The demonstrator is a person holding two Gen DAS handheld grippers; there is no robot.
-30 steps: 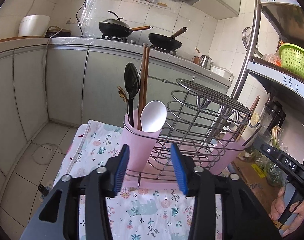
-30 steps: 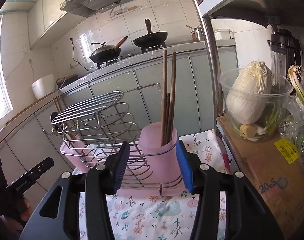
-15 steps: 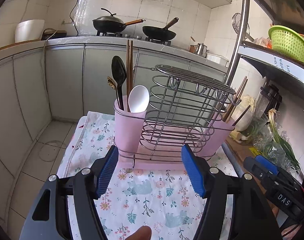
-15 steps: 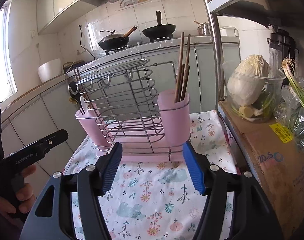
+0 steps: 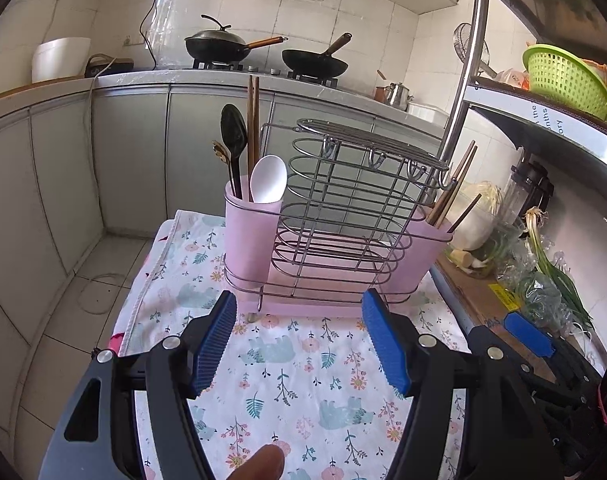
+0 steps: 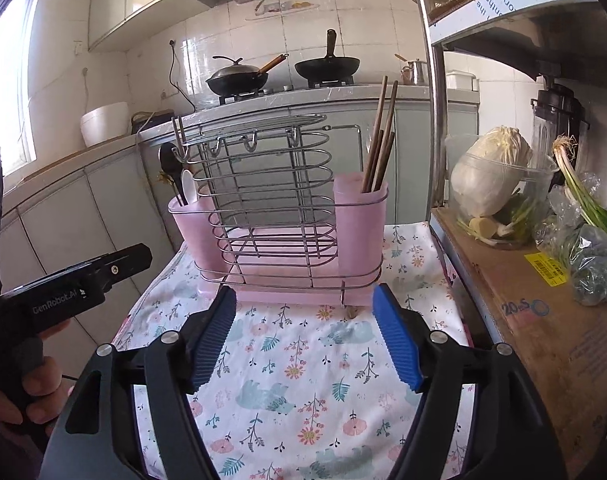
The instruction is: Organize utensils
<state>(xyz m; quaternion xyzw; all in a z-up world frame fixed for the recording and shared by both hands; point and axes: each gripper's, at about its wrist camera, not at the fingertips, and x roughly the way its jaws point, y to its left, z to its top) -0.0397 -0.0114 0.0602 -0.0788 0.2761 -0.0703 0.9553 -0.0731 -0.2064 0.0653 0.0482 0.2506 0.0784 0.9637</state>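
A: While we hold both tools above the floral cloth (image 5: pixel 303 364), what writing can we make out?

B: On the left gripper (image 6: pixel 83 280), seen from the right wrist camera, we read "GenRobot.AI" in pale letters along its black body, with a hand (image 6: pixel 27 384) wrapped around the handle. The cardboard box (image 6: pixel 543 320) at the right carries a blue print that looks like "20" and a few more characters, plus a yellow barcode sticker (image 6: pixel 545 268) too small for us to read. The shelf edge (image 5: pixel 543 118) shows part of some words, "the" and an ending "…ory"; the rest is cut off.

A: And our jaws?

B: The left gripper (image 5: pixel 299 344) stands spread wide with only cloth between its blue pads. The right gripper (image 6: pixel 305 340) is opening, and nothing lies between its pads either.

A: Where are the utensils?

B: In the pink and wire holder (image 5: pixel 335 236) standing on the cloth just ahead of both tools. Its left cup holds a white spoon (image 5: pixel 268 179), a black spoon (image 5: pixel 233 128) and a pair of chopsticks (image 5: pixel 253 120); the right cup holds more chopsticks (image 6: pixel 379 140).
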